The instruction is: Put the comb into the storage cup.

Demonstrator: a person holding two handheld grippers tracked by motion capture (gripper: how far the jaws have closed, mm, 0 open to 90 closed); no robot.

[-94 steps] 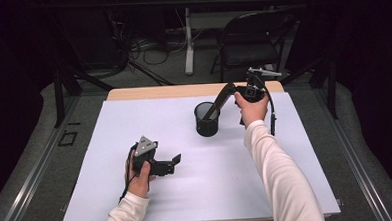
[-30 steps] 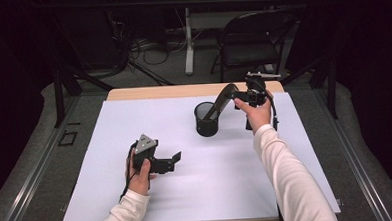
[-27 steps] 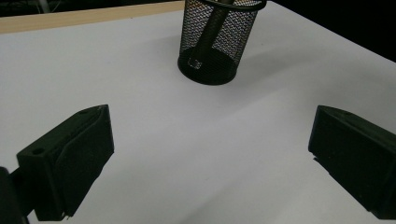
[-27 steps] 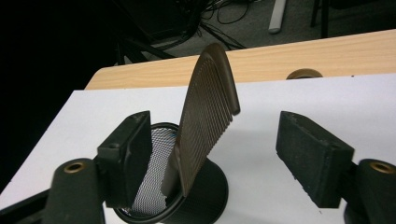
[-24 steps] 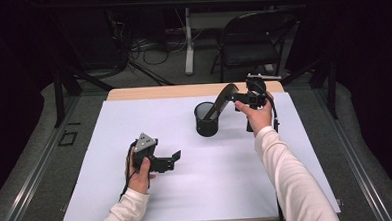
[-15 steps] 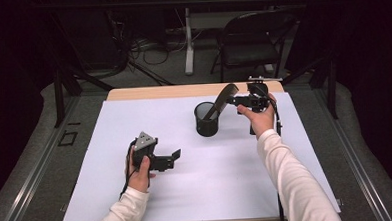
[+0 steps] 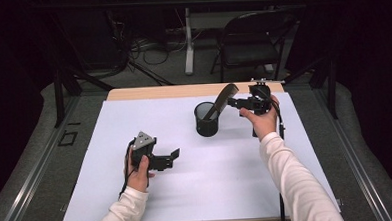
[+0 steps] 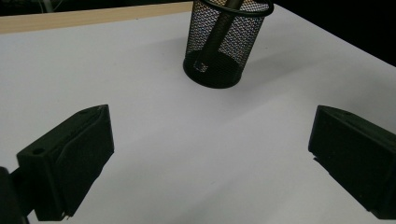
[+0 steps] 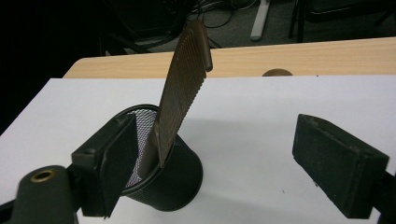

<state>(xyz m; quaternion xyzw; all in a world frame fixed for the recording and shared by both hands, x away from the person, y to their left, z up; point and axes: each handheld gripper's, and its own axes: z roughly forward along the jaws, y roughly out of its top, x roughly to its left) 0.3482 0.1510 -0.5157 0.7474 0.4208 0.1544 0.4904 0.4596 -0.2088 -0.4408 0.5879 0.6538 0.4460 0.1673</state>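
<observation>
Far left on the white table, resting low and flat — left gripper, held in the left hand, jaws spread wide with nothing between them, only bare white sheet showing past the black pads. Parked there most likely to stay out of the way, since no job for it here yet. Pointed toward the middle of the table, so already looking at the black mesh cup ahead. Next along, near the middle and a bit toward the back — that same mesh cup, standing upright. Inside it, a brown comb, bottom end down in the cup, top end leaning out over the rim toward the right. Leaning like that because too long to stand straight in so short a cup. Seen close from the right gripper view, comb free of both pads, just propped on the rim. Further right, right gripper, held up off the table in the right hand, jaws just opened wide, pinching nothing — comb let go, so probably dropped in for keeps.
</observation>
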